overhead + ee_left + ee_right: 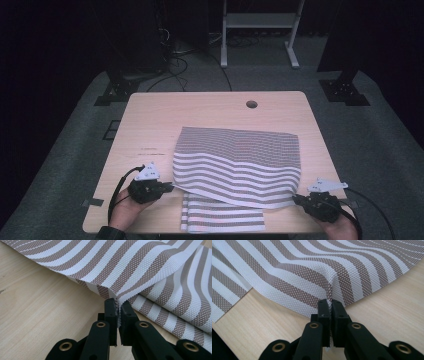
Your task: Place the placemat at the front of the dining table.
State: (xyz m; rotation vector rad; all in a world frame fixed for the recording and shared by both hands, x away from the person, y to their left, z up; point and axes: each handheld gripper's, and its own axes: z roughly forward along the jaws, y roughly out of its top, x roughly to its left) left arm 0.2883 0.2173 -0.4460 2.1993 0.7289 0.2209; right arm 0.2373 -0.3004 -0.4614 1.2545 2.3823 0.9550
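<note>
A brown-and-white striped woven mat lies across the middle of the wooden table, its near edge raised off the surface. My left gripper is shut on that edge's left corner, and in the left gripper view the weave is pinched between the jaws. My right gripper is shut on the right corner, where the cloth puckers up between the jaws. A second striped mat lies flat under the first, near the front edge; it is also in the gripper views.
A round cable hole sits near the table's far edge. Behind the table stand a white frame and dark stand feet on grey carpet, with loose cables. Bare wood lies left of the mats.
</note>
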